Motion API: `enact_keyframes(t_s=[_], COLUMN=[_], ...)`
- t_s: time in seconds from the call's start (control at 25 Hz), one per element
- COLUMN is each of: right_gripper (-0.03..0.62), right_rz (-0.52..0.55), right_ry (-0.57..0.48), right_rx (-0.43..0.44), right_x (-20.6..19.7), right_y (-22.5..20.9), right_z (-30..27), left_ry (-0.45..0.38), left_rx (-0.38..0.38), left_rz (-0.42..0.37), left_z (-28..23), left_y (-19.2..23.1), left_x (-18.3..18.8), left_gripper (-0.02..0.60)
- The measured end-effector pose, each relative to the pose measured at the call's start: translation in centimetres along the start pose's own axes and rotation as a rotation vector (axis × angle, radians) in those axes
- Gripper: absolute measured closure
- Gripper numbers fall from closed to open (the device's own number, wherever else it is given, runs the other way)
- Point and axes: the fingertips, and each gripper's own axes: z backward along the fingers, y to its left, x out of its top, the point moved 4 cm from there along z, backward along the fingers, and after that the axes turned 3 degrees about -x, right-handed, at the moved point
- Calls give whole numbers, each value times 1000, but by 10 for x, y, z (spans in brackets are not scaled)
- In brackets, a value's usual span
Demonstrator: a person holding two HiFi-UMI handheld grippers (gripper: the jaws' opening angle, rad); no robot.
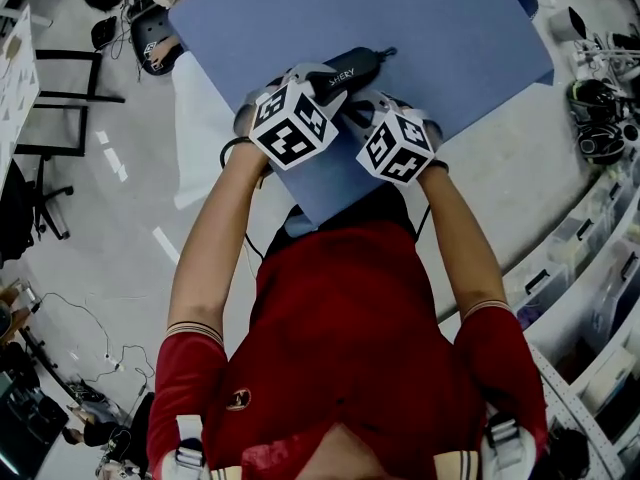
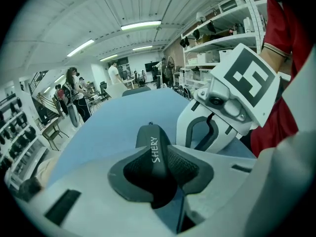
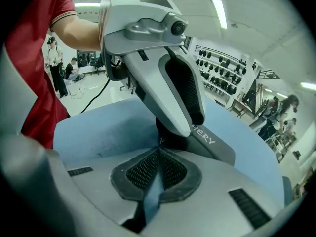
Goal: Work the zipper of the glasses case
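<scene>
From my head camera the marker cubes and my hands cover most of what matters. The jaws of both grippers and the near end of the glasses case are hidden beneath them, and I cannot make out the zipper line in any view. My left gripper is clamped partway closed across the case's near end, one dark pad pressing each side. The white lettering on the case's top runs away from me between the pads. My right gripper sits just right of the left one, its jaws brought fully together, pad against pad. Their tips reach the case's near end, just below the left gripper's jaw, but whether they pinch a zipper tab there is too small and shadowed to tell. The case lies on the blue table, its long axis pointing away and a little right. It looks closed, so nothing inside it shows. A small tab sticks out at its far end. Farther right, shelves carry boxes and bins whose contents I cannot read, and people stand small and indistinct at the far side of the room.
</scene>
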Motion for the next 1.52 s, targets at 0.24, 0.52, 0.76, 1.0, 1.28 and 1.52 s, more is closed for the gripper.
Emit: enact_keyframes(t_s=[0.24, 0.52, 0.76, 1.0, 1.28, 1.52], right_gripper=[594, 595, 595, 595, 595, 595], right_rz=[26, 169, 232, 249, 269, 292], right_ry=[-21, 2, 47, 58, 43, 42], right_rx=[54, 152, 187, 150, 96, 85], right_x=[-4, -33, -82, -119, -130, -135], right_y=[0, -6, -21, -51, -83, -91], right_z=[7, 35, 66, 87, 89, 86], left_ry=[-1, 25, 54, 139, 292, 369], left_rx=[-42, -43, -67, -107, -185, -339], left_rz=[-6, -93, -235, -422, -679, -825], left_z=[1, 7, 0, -24, -54, -73], left_y=[-4, -16, -33, -49, -42, -39], left_x=[5, 19, 46, 75, 92, 100], left_gripper=[489, 474, 474, 468, 452, 433])
